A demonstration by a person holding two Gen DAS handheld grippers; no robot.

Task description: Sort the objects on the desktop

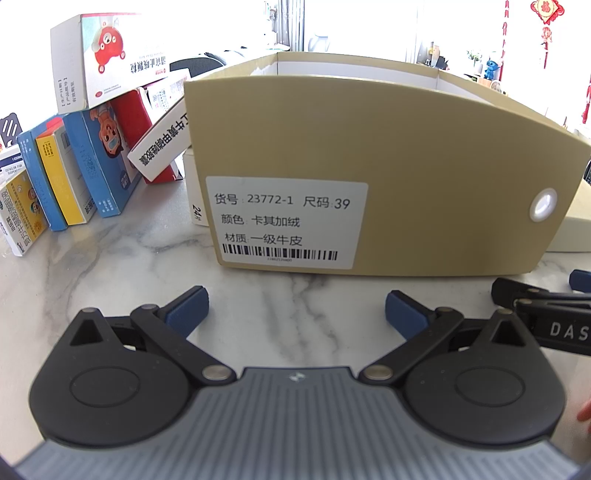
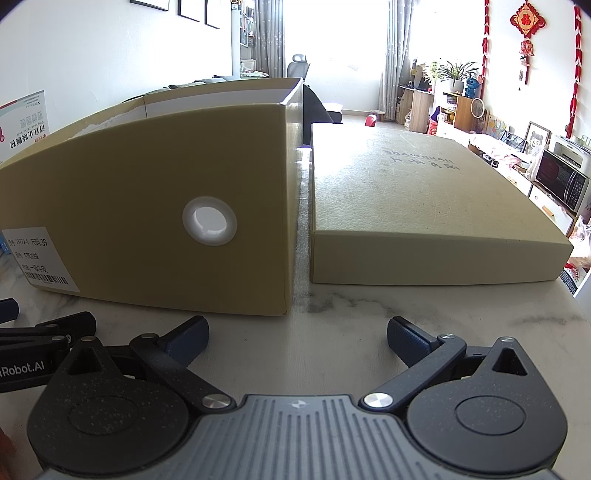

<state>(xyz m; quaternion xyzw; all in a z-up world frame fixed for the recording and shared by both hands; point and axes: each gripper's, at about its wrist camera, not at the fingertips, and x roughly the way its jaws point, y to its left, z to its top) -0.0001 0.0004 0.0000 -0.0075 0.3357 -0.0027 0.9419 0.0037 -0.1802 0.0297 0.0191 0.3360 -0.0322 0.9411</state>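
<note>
Marble-patterned tabletop (image 1: 110, 266) carries an open tan shoebox (image 1: 369, 155) with a white printed label (image 1: 286, 221) and a round white-ringed hole on its near end, its pale lid (image 2: 424, 206) lying flat just beside it. Left of the shoebox, a cluster of medicine cartons (image 1: 74, 170) leans and stacks together. Both the left gripper (image 1: 295, 308) and the right gripper (image 2: 297, 338) sit close before the shoebox with blue-padded fingers spread wide, holding and touching nothing, while a bright living room with curtained windows and red hanging ornaments (image 2: 526, 22) lies behind.
</note>
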